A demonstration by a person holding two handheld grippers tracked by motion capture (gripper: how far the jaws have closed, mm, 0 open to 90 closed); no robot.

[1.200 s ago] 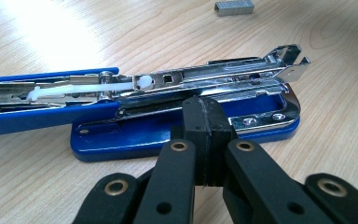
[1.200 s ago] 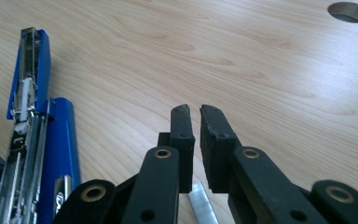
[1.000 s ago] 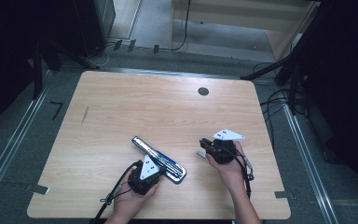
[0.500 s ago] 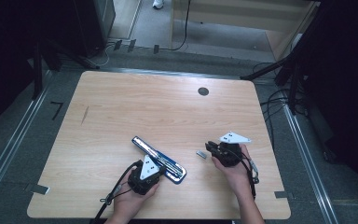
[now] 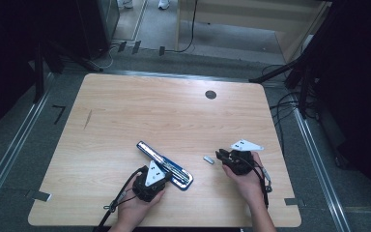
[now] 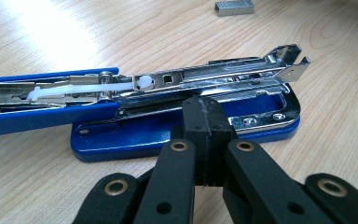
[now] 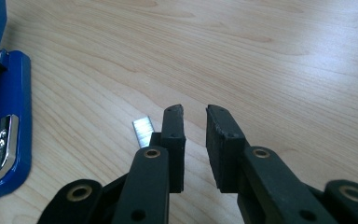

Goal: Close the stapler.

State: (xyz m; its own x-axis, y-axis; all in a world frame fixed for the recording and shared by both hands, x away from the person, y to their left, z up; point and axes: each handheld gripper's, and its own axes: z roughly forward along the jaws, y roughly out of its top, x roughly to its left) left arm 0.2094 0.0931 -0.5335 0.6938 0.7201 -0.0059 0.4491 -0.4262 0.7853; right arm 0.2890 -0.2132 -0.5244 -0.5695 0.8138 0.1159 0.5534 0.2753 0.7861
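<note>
High view: a blue stapler (image 5: 164, 165) lies opened flat near the front edge of a pale wood-grain tabletop (image 5: 145, 111), a short strip of staples (image 5: 208, 159) just beside its right end.

Left tool (image 5: 166, 175): jaws pressed together with nothing between them, tips resting against the stapler's base at the near side — pinning it, by the look of it.

Right tool (image 5: 221, 155): just right of the staple strip, jaws a little apart and lately opening; nothing between the pads, and the strip sits just outside the left-hand jaw in the right gripper view (image 7: 143, 130).

Step in hand: likely picking up the strip to load it into the stapler's open channel.

Risks: the strip is small, thin and lies flat on a smooth surface — the pads may skate over it or push it along instead of gripping. A hard squeeze could snap the glued strip into pieces. Should the left tool slip off the glossy base, the stapler could swing away from the strip.

Materials: stapler of glossy blue plastic with bright chromed steel rail (image 6: 223, 74) and a white plastic pusher (image 6: 88, 87); staples dull grey metal, finely ribbed; tool pads matte black, blocky, with brass rivets.
</note>
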